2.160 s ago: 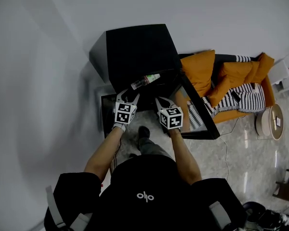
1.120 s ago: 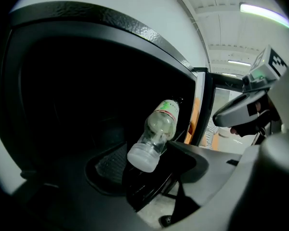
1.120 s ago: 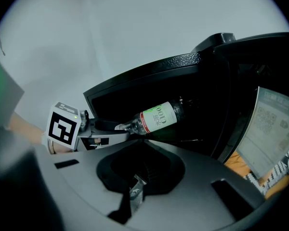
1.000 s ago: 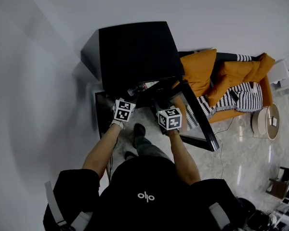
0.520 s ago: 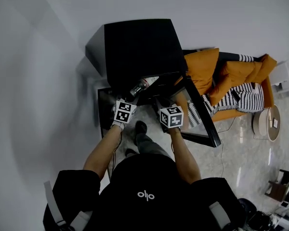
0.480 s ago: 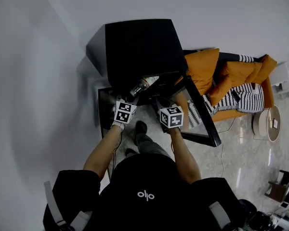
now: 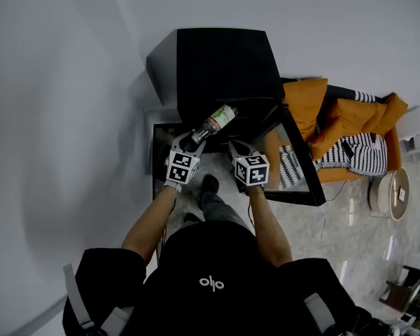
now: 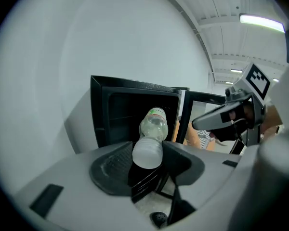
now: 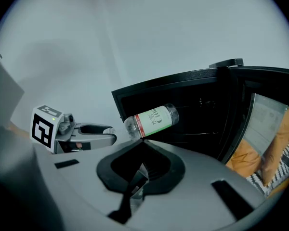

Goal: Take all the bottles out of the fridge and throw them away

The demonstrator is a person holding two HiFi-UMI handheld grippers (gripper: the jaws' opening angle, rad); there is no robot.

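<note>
A clear plastic bottle [image 7: 219, 119] with a white, green and red label sticks out in front of the black fridge [image 7: 220, 68]. My left gripper [image 7: 191, 140] is shut on its white-capped neck end. Its jaws have just been closing, and the pads now press on the neck. In the left gripper view the cap end of the bottle [image 8: 147, 152] sits between the jaws of my left gripper [image 8: 147, 159]. The body points away toward the open fridge [image 8: 120, 119]. My right gripper [image 7: 239, 148] hangs beside it, shut and empty. The right gripper view shows the bottle [image 9: 153, 119], the left gripper [image 9: 89, 134] and my shut right gripper [image 9: 137, 172].
The fridge's glass door [image 7: 297, 163] stands open to the right. Behind it is a sofa with orange cushions and a striped blanket [image 7: 343, 128]. A round white stool [image 7: 392, 184] stands on the marble floor [image 7: 336, 222]. A white wall runs along the left, and the person's shoe [image 7: 210, 184] is below the grippers.
The left gripper has closed on the bottle's neck and drawn it back out of the fridge opening, so the bottle now tilts upward. Both grippers have moved back a little.
</note>
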